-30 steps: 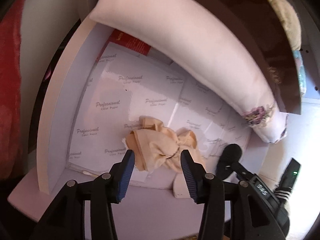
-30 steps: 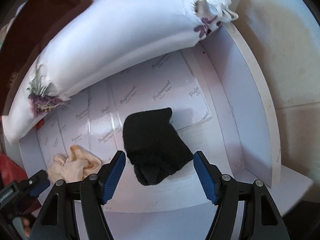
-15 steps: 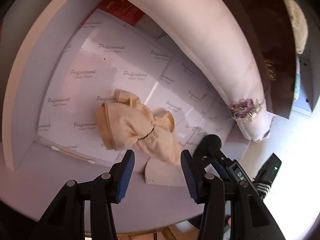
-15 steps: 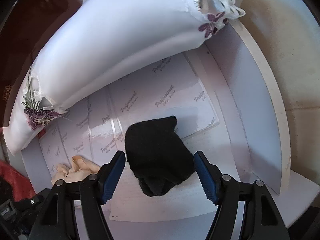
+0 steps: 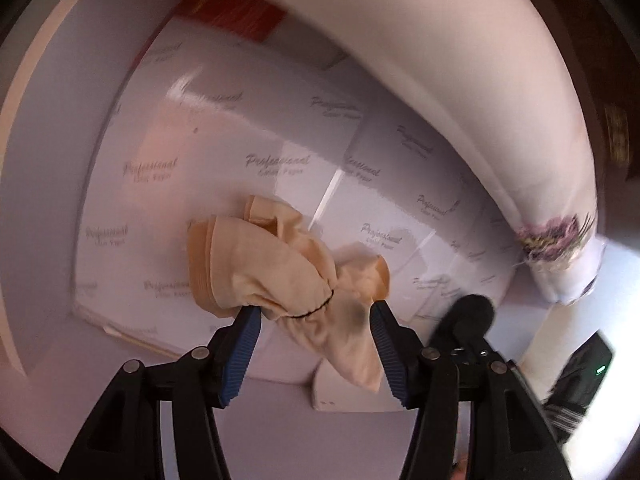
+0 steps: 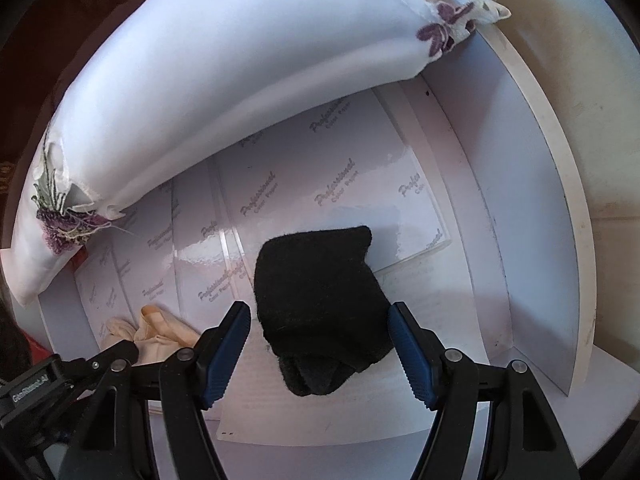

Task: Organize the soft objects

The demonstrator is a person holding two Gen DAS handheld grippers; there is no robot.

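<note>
A crumpled beige cloth (image 5: 288, 276) lies on glossy white paper sheets (image 5: 256, 152) in a white shelf compartment. My left gripper (image 5: 316, 320) is open, its blue fingers on either side of the cloth's near end. A folded black cloth (image 6: 320, 300) lies further right on the same sheets. My right gripper (image 6: 320, 344) is open and straddles its near end. The beige cloth also shows at the lower left of the right wrist view (image 6: 156, 336). A white pillow (image 6: 240, 64) with purple embroidered corners lies across the back of the compartment.
White shelf walls (image 6: 532, 216) bound the compartment on the right and on the left (image 5: 52, 160). A red item (image 5: 232, 12) sits under the sheets at the back left. Dark wood furniture (image 5: 608, 80) stands behind the pillow. The right gripper shows in the left wrist view (image 5: 472, 320).
Both grippers have moved forward into the compartment. The left fingers now flank the beige cloth and the right fingers flank the black cloth. Neither cloth has moved.
</note>
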